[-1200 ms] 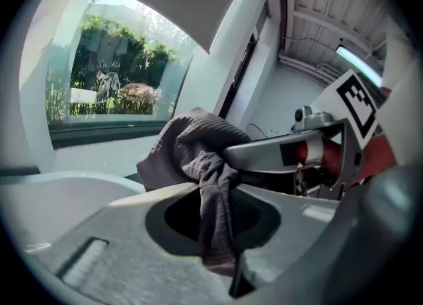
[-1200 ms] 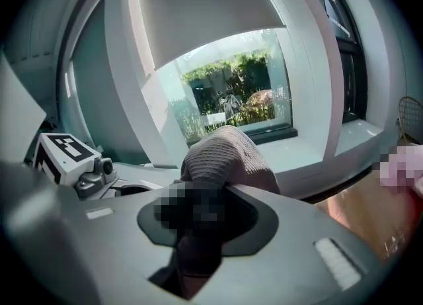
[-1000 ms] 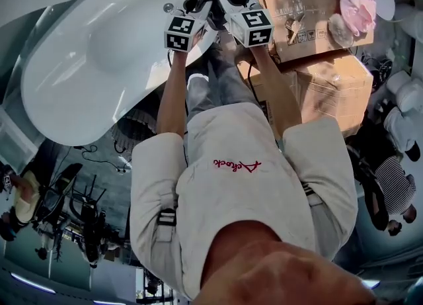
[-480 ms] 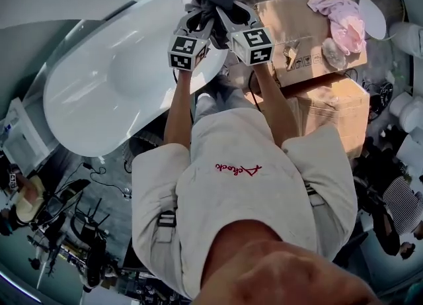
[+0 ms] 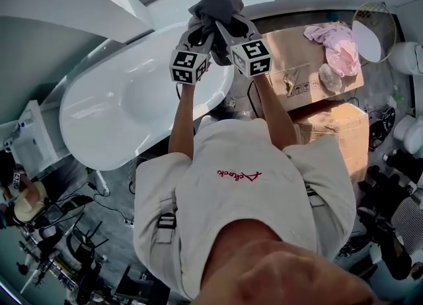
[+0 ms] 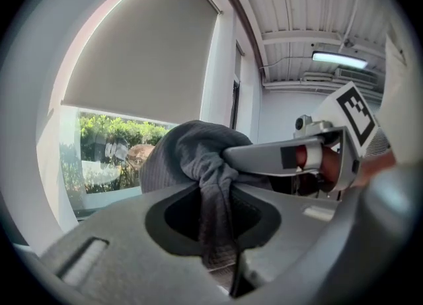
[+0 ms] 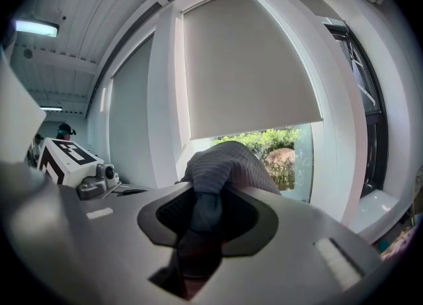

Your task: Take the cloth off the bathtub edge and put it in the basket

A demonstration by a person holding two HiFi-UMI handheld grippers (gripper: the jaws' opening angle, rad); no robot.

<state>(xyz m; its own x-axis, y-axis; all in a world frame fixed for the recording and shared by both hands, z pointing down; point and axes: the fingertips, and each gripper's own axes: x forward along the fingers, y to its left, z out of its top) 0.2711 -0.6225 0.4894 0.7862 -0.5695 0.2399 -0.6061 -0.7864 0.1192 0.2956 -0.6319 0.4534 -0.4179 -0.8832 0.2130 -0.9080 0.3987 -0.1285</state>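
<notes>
Both grippers side by side above the tub (image 5: 119, 118). Left gripper (image 6: 215, 198): jaws pinching a fold of grey cloth (image 5: 215, 2). Right gripper (image 7: 205, 208): jaws pinching another fold. Cloth bunched between the two, up in the air over the tub's far end. Boxes (image 5: 317, 92) at right.

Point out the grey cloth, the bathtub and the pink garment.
grey cloth (image 5: 217, 2), head view, its bunched top.
bathtub (image 5: 125, 108), head view, bare inner floor.
pink garment (image 5: 340, 49), head view, its middle.
</notes>
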